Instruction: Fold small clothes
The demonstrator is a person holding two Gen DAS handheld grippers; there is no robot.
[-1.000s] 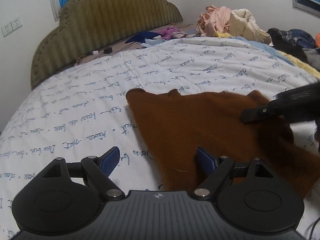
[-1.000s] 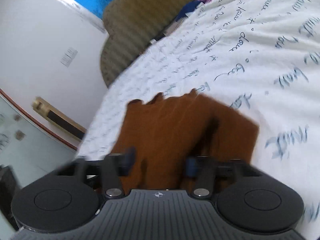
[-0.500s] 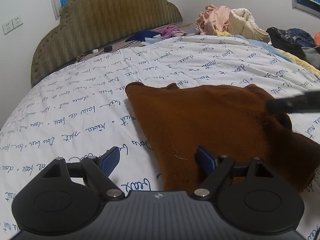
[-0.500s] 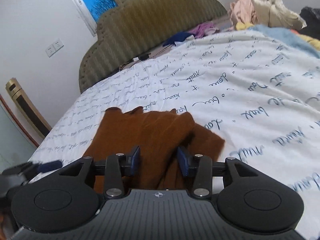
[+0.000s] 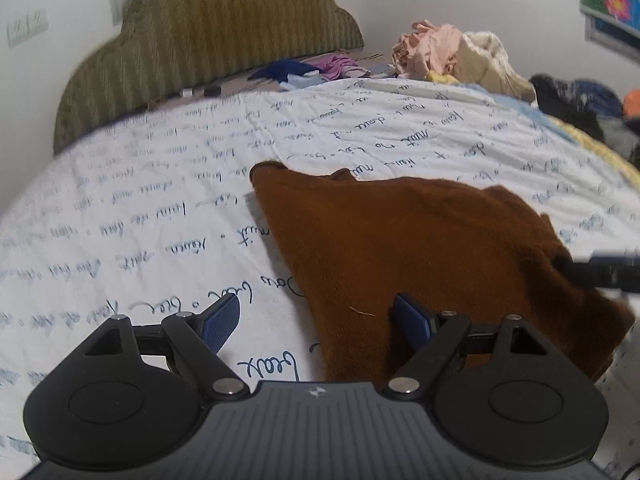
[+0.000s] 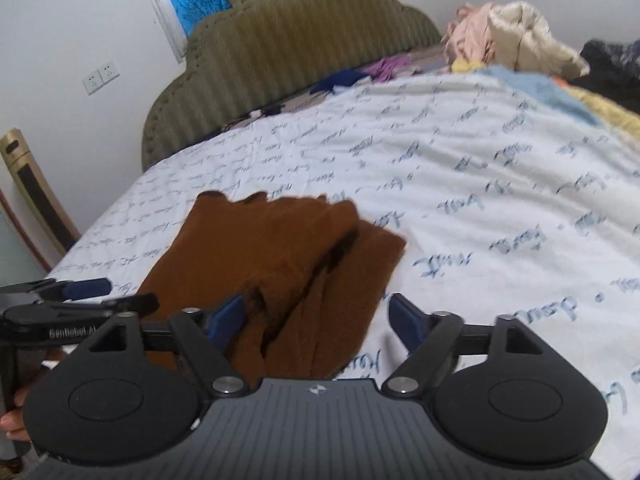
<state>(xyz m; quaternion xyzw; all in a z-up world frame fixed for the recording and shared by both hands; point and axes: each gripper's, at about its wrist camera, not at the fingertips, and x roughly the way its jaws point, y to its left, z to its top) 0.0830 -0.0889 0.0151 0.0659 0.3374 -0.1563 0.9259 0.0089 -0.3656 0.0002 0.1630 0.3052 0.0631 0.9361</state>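
A small brown garment (image 5: 408, 248) lies folded on the white bedspread with blue script (image 5: 140, 220). It also shows in the right wrist view (image 6: 280, 256), with a folded flap on its right side. My left gripper (image 5: 316, 322) is open and empty at the garment's near left edge. It appears at the left of the right wrist view (image 6: 86, 294). My right gripper (image 6: 316, 320) is open and empty over the garment's near edge. One of its fingers (image 5: 600, 272) shows at the right of the left wrist view.
An olive padded headboard (image 5: 208, 48) stands at the far end of the bed. A pile of clothes (image 5: 452, 56) lies at the back right, with dark and yellow items (image 5: 580, 104) further right. Small garments (image 5: 308, 70) lie near the headboard.
My right gripper has opened, let go of the brown garment and drawn back. My left gripper stays open and has barely moved.
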